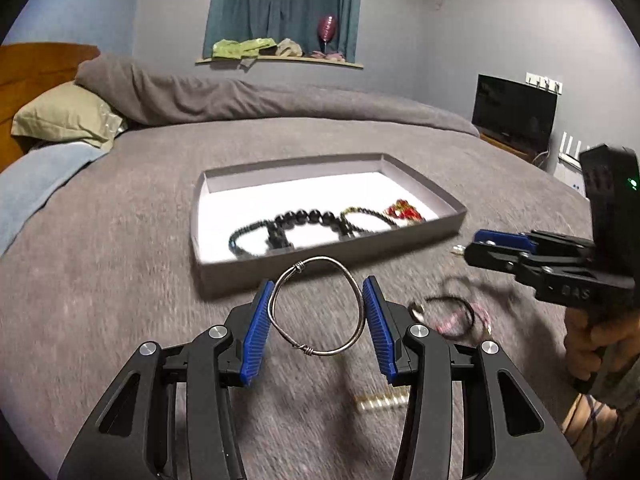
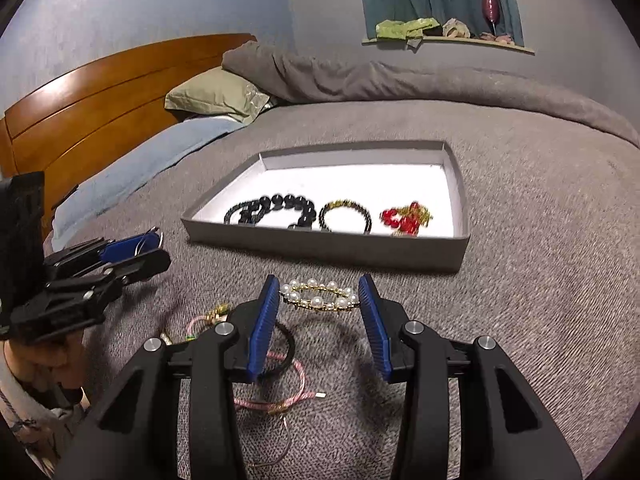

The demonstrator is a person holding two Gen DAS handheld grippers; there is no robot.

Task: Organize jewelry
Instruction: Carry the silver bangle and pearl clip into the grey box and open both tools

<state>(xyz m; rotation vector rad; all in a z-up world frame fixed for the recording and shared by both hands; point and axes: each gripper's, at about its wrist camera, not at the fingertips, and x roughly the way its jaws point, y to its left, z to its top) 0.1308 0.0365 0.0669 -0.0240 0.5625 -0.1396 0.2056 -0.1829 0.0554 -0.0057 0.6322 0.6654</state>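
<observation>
The left gripper (image 1: 318,308) holds a silver wire bangle (image 1: 316,306) above the grey bedspread (image 1: 120,260), its blue pads (image 1: 256,330) pressing the ring's two sides so that the bangle stands squeezed into a slightly uneven loop, with small wire wraps at its top and bottom. Just beyond it lies a shallow grey tray (image 1: 448,204) with a white floor, already holding a large black bead bracelet (image 1: 308,218), a thinner dark-and-gold bead bracelet (image 1: 366,216) and a red-and-gold piece (image 1: 402,210) — the three set in a row along the near wall. The right gripper (image 2: 318,300) grips a pearl-and-gold bracelet (image 2: 318,299) between its own blue pads (image 2: 264,320), held lifted over the bedspread and short of the tray's near wall (image 2: 328,248); the bracelet lies nearly flat, touching both pads. Beneath and to the left of it, on the cover, rest a black hair tie (image 2: 286,354), a pink cord bracelet (image 2: 276,396) and a small gold-and-pink tangle (image 2: 212,316). From the left wrist view a short gold-toned strip (image 1: 380,400) shows on the cover below the fingers, too blurred to identify. A green pillow (image 2: 216,94) and a wooden headboard (image 2: 100,92) stand at the far side of the bed.
</observation>
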